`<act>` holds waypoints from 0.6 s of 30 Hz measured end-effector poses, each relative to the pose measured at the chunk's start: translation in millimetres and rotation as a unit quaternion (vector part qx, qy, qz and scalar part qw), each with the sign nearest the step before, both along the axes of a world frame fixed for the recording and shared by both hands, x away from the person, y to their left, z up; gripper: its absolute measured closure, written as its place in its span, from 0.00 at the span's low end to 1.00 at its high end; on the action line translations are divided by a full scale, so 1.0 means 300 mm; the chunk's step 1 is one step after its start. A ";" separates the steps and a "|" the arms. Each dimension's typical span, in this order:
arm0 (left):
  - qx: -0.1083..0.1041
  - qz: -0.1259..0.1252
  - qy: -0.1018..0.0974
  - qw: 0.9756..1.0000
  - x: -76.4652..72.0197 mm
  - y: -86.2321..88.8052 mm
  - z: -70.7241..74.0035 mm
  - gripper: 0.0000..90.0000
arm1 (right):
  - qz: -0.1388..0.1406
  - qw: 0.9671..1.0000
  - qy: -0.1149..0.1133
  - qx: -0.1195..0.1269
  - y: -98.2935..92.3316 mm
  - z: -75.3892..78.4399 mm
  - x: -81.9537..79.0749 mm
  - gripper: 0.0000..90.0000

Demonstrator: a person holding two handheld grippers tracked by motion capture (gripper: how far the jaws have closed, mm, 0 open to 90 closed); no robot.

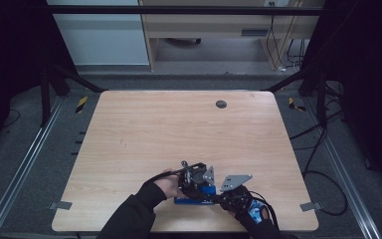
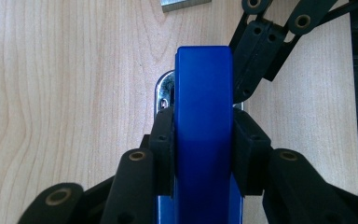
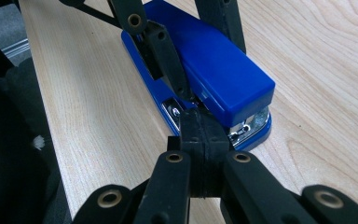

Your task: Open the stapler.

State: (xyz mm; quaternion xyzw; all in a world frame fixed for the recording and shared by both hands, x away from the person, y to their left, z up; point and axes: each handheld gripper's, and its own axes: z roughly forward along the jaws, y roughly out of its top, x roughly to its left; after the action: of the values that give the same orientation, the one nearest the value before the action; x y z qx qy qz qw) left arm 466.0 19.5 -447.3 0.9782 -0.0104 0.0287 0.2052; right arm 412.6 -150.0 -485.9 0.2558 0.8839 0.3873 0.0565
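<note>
**Stapler gripped from both sides**

The left gripper [image 2: 204,140] is clamped across the blue stapler [image 2: 203,121], one jaw on each flank. The stapler lies flat on the desk [image 2: 70,102], reaching forward beyond those jaws. The right gripper [image 3: 200,133], jaws pressed together with nothing between, touches the stapler's front end just ahead of its tips.

A blue stapler [image 1: 195,195] with a metal base plate is laid flat at the table's six o'clock edge.
</note>
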 end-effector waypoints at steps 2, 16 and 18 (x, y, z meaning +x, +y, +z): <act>-0.001 -0.001 -0.001 1.000 0.002 -0.005 -0.001 0.72 | 0.000 1.000 0.000 0.001 0.000 0.000 0.000 1.00; -0.004 0.001 0.005 1.000 0.004 -0.007 0.000 0.73 | -0.002 1.000 -0.007 -0.004 0.003 0.000 -0.003 1.00; -0.003 0.000 0.003 1.000 0.004 -0.007 0.000 0.72 | -0.003 1.000 -0.003 -0.003 0.001 0.001 -0.002 1.00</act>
State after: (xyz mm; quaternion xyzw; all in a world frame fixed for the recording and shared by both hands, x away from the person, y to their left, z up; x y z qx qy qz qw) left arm 467.2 17.4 -447.2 0.9776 -0.0101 0.0258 0.2087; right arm 411.9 -149.7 -485.6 0.2568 0.8842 0.3854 0.0607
